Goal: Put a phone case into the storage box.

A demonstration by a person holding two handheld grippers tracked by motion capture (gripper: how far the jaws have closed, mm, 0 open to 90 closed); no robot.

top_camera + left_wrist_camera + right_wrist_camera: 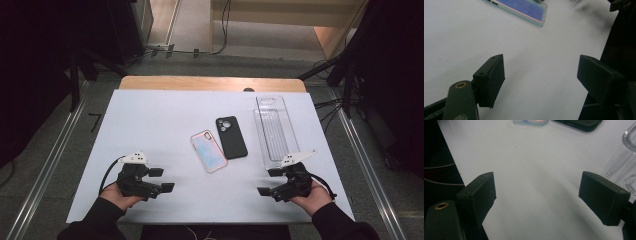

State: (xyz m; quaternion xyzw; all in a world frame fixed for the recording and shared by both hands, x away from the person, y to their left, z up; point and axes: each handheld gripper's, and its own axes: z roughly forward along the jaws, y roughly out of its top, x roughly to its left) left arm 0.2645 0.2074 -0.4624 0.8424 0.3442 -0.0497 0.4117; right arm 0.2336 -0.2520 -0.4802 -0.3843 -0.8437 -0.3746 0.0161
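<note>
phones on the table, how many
2, both near the middle, side by side. The pink phone lies nearer the person; the black phone is just right of it and a little farther back. None seems hidden.

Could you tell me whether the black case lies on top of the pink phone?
No, the black case lies flat on the table beside the pink phone, apart from it.

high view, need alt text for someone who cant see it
A person's hands hold the left gripper and right gripper, both open and empty, over a white table. Beyond them lie a pink phone, a black phone case and a clear tray.
</note>
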